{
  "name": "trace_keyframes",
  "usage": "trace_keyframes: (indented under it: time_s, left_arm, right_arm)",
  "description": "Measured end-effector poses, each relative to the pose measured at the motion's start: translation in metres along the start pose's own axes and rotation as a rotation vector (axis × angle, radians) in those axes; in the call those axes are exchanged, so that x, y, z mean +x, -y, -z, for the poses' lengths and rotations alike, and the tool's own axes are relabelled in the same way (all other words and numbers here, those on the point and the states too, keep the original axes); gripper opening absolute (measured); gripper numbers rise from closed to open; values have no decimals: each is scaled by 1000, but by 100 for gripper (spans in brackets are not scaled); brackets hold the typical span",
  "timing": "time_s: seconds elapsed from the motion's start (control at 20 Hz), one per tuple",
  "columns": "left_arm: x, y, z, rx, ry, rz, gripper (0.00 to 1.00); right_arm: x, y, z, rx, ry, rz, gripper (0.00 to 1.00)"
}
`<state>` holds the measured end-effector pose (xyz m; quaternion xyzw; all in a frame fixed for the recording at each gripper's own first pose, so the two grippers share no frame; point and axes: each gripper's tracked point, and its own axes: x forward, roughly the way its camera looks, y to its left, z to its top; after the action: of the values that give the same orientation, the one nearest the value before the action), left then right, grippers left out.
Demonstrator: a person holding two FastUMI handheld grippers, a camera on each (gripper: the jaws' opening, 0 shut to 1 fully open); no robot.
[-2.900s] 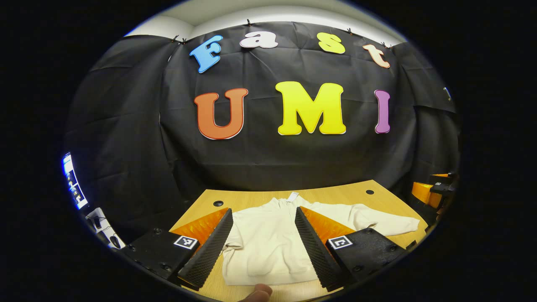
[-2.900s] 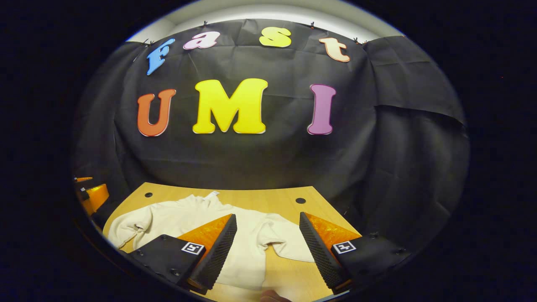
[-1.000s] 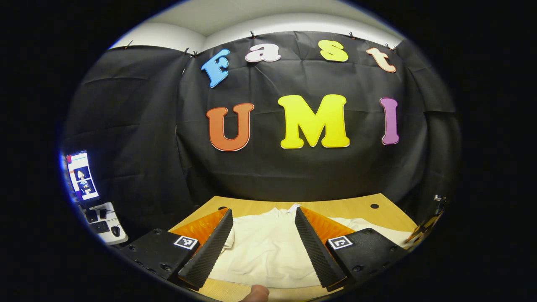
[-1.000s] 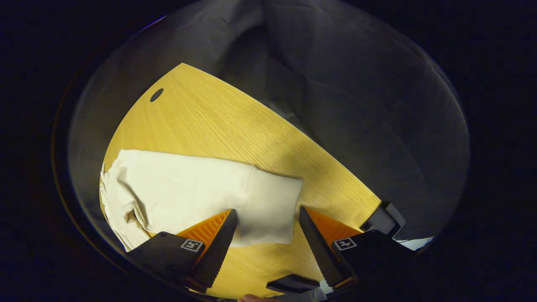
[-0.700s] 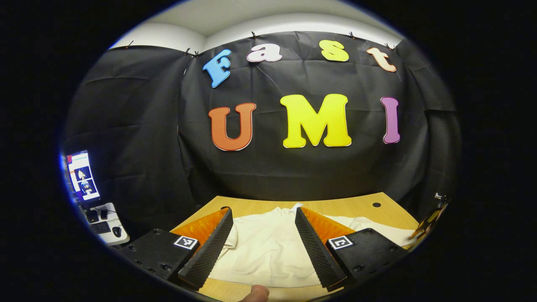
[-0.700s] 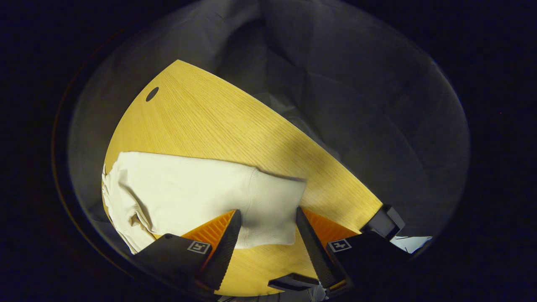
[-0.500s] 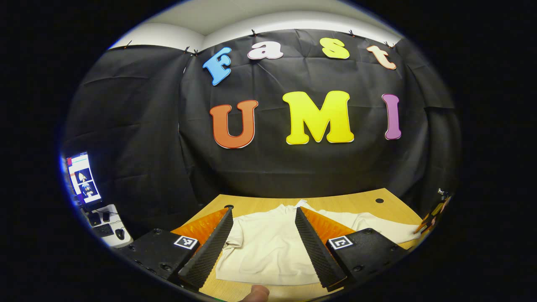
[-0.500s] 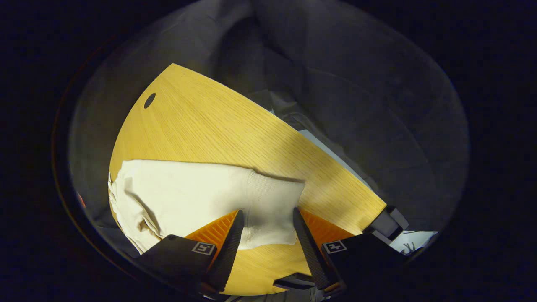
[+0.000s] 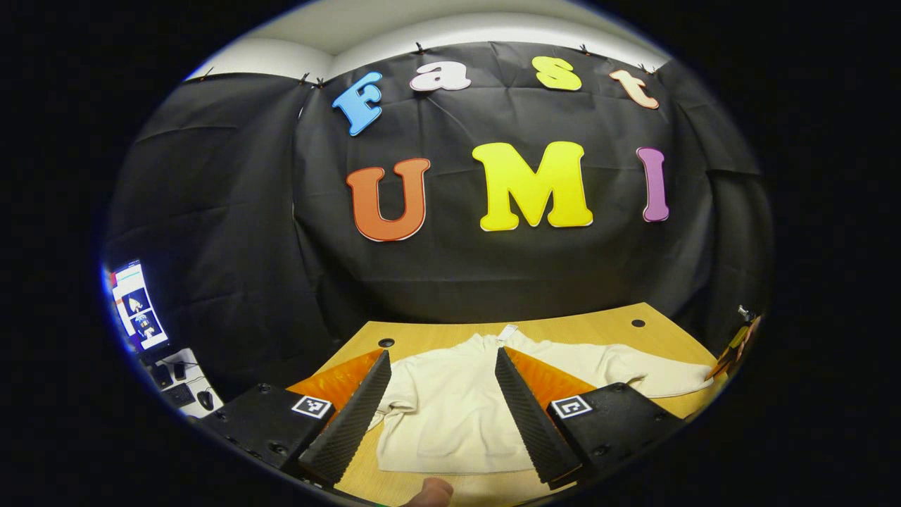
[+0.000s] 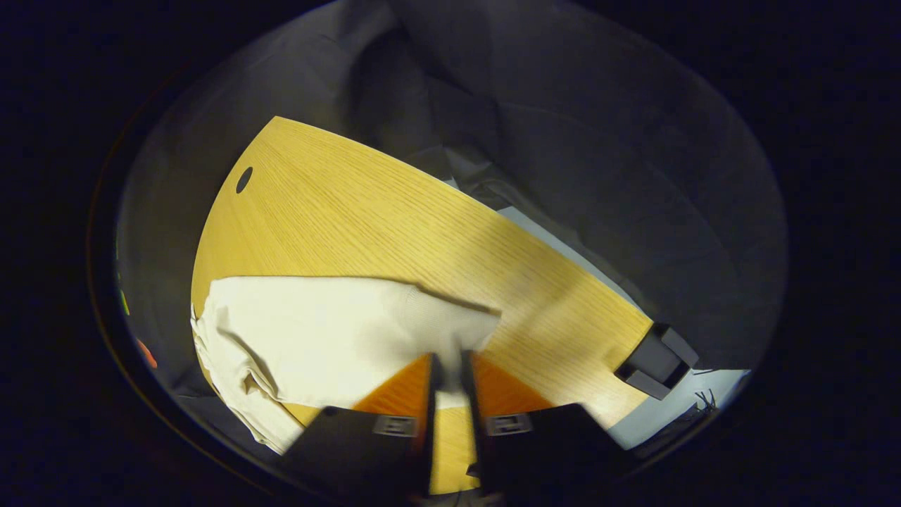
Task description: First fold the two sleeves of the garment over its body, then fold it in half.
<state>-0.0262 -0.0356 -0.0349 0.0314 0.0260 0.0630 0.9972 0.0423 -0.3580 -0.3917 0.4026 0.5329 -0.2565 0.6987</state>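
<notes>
Right gripper view: right gripper [image 10: 448, 370] pinches the sleeve cuff [image 10: 450, 331] at 6 o'clock on the counter [image 10: 394, 218]. Left gripper view: left gripper [image 9: 442, 408] gapes wide above the cream garment [image 9: 450, 415].

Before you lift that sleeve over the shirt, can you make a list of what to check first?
1. Right gripper closed on the sleeve cuff: ok, both fingers pinch it.
2. Left gripper out of the way: ok, open above the garment body, holding nothing.
3. Garment body flat on the table: ok.
4. Other sleeve folded over the body: cannot tell, it looks bunched at the side.
5. Bare table beside the cuff: ok.
</notes>
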Motion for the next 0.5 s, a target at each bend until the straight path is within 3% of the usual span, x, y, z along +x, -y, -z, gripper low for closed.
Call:
trace_keyframes:
  time_s: [0.05,0.1,0.5]
  left_arm:
    - [0,-2,1,-1,0,2,97]
    - [1,-1,1,-2,0,7,97]
    - [8,-4,2,-12,0,28,97]
  right_arm:
    - [-1,0,2,-7,0,6,12]
    - [-3,1,0,-24,7,11,10]
    - [-41,-27,-10,-101,84,-8,12]
